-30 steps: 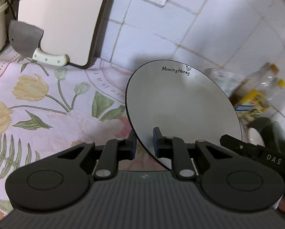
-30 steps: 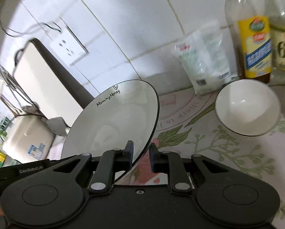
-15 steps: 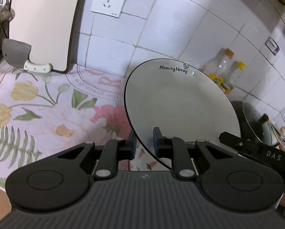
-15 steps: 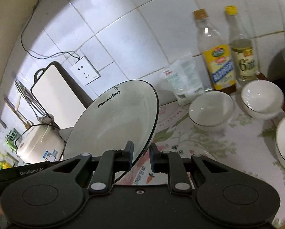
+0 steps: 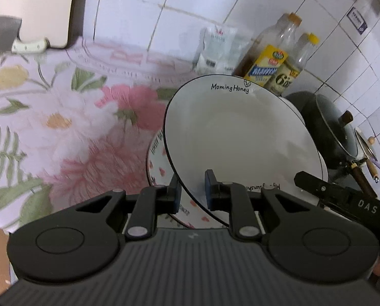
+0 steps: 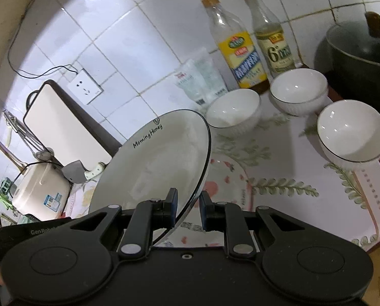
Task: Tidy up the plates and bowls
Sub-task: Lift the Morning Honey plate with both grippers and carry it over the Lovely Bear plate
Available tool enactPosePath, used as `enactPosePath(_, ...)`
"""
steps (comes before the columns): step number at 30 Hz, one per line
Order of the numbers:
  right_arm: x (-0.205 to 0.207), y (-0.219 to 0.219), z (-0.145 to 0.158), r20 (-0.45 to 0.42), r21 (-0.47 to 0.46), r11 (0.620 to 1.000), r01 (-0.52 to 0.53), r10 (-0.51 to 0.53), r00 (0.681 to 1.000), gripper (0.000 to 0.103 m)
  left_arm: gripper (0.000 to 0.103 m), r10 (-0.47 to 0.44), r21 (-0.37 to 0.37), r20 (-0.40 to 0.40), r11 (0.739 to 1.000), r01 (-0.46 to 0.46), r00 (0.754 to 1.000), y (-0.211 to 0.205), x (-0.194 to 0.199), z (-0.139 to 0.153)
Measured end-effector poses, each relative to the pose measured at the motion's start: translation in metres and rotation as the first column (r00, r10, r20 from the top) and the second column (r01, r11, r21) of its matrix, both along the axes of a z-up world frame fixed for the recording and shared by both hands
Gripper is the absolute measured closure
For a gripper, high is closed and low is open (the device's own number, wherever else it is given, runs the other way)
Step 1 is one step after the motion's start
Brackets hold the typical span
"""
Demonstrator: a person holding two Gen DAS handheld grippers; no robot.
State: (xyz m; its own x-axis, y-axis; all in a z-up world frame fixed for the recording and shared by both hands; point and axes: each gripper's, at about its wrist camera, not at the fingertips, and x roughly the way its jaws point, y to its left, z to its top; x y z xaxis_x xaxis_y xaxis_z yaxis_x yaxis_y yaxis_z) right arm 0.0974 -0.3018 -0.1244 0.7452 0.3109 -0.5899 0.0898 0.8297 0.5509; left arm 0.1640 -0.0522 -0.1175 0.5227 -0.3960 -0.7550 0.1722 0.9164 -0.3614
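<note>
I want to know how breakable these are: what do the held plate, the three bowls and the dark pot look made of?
Plate: probably glazed ceramic; glossy white, thin black rim, printed lettering.
Bowls: likely glazed ceramic or porcelain; shiny white with sharp highlights, dark rim lines.
Pot: seemingly dark coated metal with a glass-like lid and brown, possibly wooden, knob.

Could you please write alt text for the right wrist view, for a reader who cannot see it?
The right gripper clamps the rim of a tilted white plate above a strawberry-patterned plate on a floral cloth. Behind stand three white bowls and two bottles.
</note>
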Motion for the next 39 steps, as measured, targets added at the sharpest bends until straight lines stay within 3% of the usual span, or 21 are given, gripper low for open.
enactPosePath(8,-0.003,0.0,-0.023,-0.049,-0.004,1.0,0.004,-0.005,0.999,0.08,0.087,0.009,0.038,-0.026,0.999,-0.008,1.0,-0.006,0.003,-0.015)
enactPosePath(13,0.002,0.008,-0.036,-0.095,-0.023,1.0,-0.011,0.009,0.995,0.08,0.086,0.067,0.044,-0.053,0.997,-0.065,0.996,-0.007,0.009,-0.032)
enactPosePath(21,0.006,0.003,-0.048,-0.153,-0.024,1.0,-0.001,-0.003,0.988,0.08,0.087,0.056,0.068,-0.102,0.996,-0.049,0.993,-0.014,0.012,-0.051)
enactPosePath(29,0.01,0.014,-0.057,-0.209,-0.066,0.997,-0.026,0.012,0.978,0.079,0.086,0.089,0.081,-0.162,0.994,-0.076,0.983,-0.009,0.016,-0.062)
enactPosePath(39,0.016,0.029,-0.052,-0.247,-0.195,0.979,-0.055,0.006,0.969,0.079,0.086,0.097,0.097,-0.199,0.992,-0.079,0.975,-0.013,0.024,-0.064)
